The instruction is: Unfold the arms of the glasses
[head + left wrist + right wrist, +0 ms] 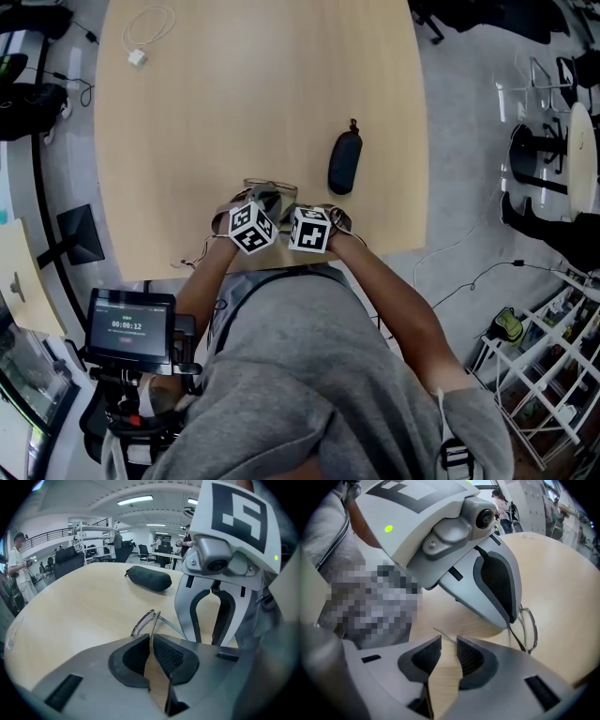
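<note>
At the near edge of the surface [262,94], the glasses [270,187] lie just beyond the two marker cubes. The left hand-held gripper [151,637] has its jaws pressed together on the glasses' frame. The right hand-held gripper [449,644] has its jaws narrowly apart, with the thin tip of one arm [444,635] crossing the gap. A dark case [344,161] rests nearer the right edge.

Black case [344,162], light tan table [234,94]
</note>
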`<state>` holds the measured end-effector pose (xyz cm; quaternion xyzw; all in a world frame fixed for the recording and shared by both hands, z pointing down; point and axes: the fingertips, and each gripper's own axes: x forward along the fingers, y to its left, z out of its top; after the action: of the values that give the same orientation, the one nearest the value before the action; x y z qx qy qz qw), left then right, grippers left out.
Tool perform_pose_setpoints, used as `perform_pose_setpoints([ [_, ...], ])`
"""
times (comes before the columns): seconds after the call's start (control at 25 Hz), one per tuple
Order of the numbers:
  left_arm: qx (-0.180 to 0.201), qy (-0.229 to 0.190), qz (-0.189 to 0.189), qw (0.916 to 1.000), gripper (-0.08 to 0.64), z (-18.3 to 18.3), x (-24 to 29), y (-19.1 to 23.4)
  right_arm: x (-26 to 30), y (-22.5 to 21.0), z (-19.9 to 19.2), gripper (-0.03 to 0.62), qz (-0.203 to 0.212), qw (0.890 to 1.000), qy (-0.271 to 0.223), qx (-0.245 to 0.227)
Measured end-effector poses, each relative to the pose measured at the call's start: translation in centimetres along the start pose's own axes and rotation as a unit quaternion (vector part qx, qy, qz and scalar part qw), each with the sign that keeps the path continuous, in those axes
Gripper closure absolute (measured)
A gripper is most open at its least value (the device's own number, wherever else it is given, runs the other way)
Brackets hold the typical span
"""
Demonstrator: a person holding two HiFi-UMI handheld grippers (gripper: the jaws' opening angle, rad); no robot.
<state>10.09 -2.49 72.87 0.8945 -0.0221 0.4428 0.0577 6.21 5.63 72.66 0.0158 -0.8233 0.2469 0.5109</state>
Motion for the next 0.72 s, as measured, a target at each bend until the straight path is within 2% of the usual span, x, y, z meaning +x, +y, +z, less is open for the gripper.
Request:
perform_pose_setpoints([
  [0.2, 0.000, 0.001, -0.009, 1.0000, 0.552, -0.1, -0.1, 0.5, -0.7, -0.2, -1.1, 0.489, 0.003, 1.000, -0.002, 0.017],
  [0.4, 0.002, 0.022, -0.046, 0.9987, 0.552, -2.2, -0.1, -0.7, -0.6, -0.4, -1.8, 0.489, 0.000, 0.999, -0.003, 0.037],
  [0.52, 0.025, 0.025, -0.059, 0.9976, 0.552, -2.7, 0.5, 0.0, 0.3, -1.2, -2.3, 0.489, 0.016, 0.999, -0.006, 0.048],
  [0.64, 0.036, -0.016, -0.046, 0.9982, 0.552, 0.0, -0.5, -1.2, 0.3, -0.1, -2.9, 0.489, 0.021, 0.999, -0.008, 0.033],
  [0.72, 0.049, -0.023, -0.031, 0.9980, 0.552, 2.0, -0.2, -0.5, -0.4, -0.5, -3.2, 0.489, 0.020, 1.000, -0.009, 0.022],
])
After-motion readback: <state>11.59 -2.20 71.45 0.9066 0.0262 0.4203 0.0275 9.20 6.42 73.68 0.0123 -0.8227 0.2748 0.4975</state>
